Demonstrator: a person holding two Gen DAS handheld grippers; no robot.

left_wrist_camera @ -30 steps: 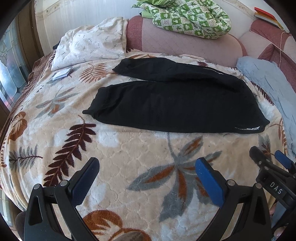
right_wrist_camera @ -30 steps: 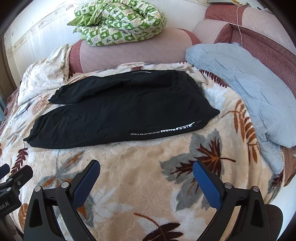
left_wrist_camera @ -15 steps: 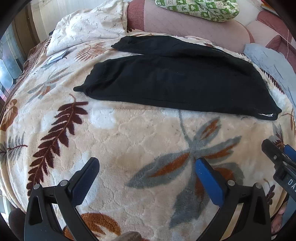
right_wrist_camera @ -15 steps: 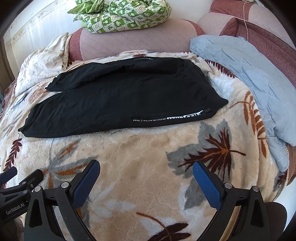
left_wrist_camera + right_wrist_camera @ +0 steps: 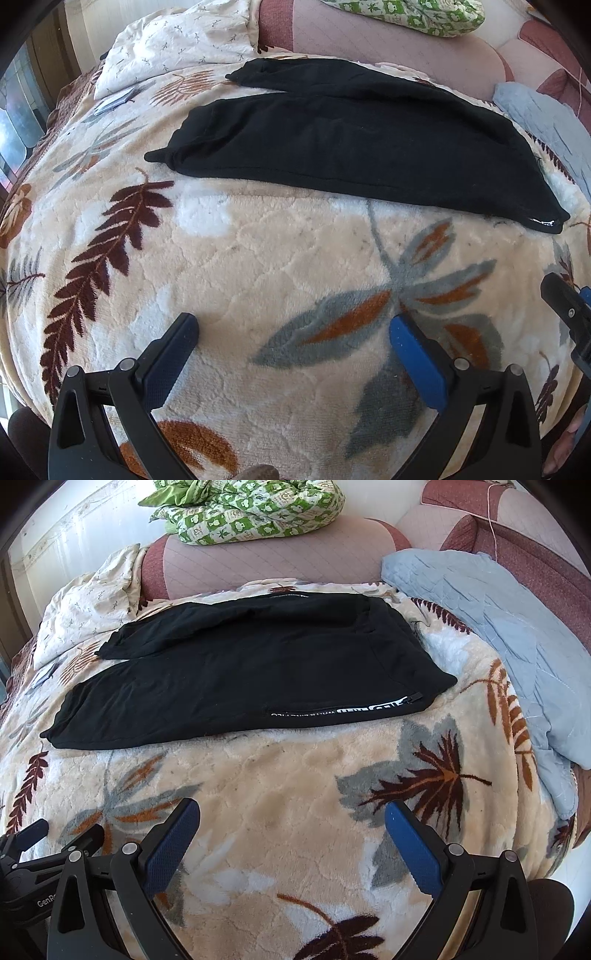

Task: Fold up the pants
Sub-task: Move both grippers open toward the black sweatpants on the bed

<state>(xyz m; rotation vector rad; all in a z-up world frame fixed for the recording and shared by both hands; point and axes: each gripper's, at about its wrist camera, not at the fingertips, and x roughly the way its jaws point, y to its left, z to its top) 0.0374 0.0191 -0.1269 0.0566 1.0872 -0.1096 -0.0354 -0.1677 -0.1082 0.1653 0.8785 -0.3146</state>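
Black pants (image 5: 351, 144) lie flat across the leaf-patterned blanket (image 5: 258, 266), legs to the left, waistband to the right; they also show in the right wrist view (image 5: 251, 672), with white lettering along the near edge. My left gripper (image 5: 293, 332) is open and empty, low over the blanket, short of the pants' near edge. My right gripper (image 5: 291, 819) is open and empty, also short of the near edge, toward the waistband end. Each gripper shows at the edge of the other's view.
A light blue quilt (image 5: 509, 635) lies right of the pants. A white floral pillow (image 5: 177, 44) lies at the back left, a green checked blanket (image 5: 251, 509) on the pink headboard cushion (image 5: 277, 557). A small card (image 5: 114, 101) lies left of the pants.
Both grippers have moved forward and lower toward the pants, which now look larger and closer. Both stay open. The pants have not moved.
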